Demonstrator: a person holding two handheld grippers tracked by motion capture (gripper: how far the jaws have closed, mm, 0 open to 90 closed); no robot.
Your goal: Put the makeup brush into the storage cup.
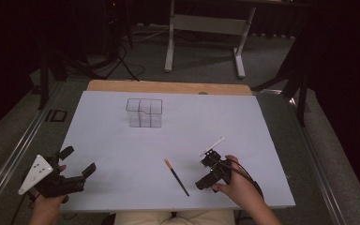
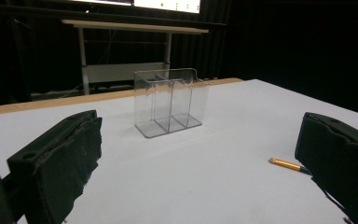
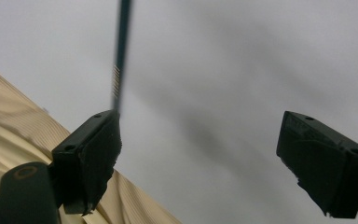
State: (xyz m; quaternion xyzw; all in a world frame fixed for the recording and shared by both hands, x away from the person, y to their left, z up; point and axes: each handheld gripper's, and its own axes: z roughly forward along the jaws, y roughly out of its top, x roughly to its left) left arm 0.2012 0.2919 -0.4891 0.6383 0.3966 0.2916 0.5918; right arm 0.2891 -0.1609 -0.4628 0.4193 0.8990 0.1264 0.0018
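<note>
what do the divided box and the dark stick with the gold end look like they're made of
The divided box looks like clear hard plastic, probably acrylic: the table shows through its glossy walls and the edges catch light. The dark stick has a matte black shaft and a shiny gold tip; it could be lacquered wood or plastic, and the pictures leave that open.

The white table (image 1: 122, 154) carries a clear organizer (image 1: 144, 113) near its far side, a dark chopstick (image 1: 176, 177) and a white stick (image 1: 212, 146) nearer.
</note>
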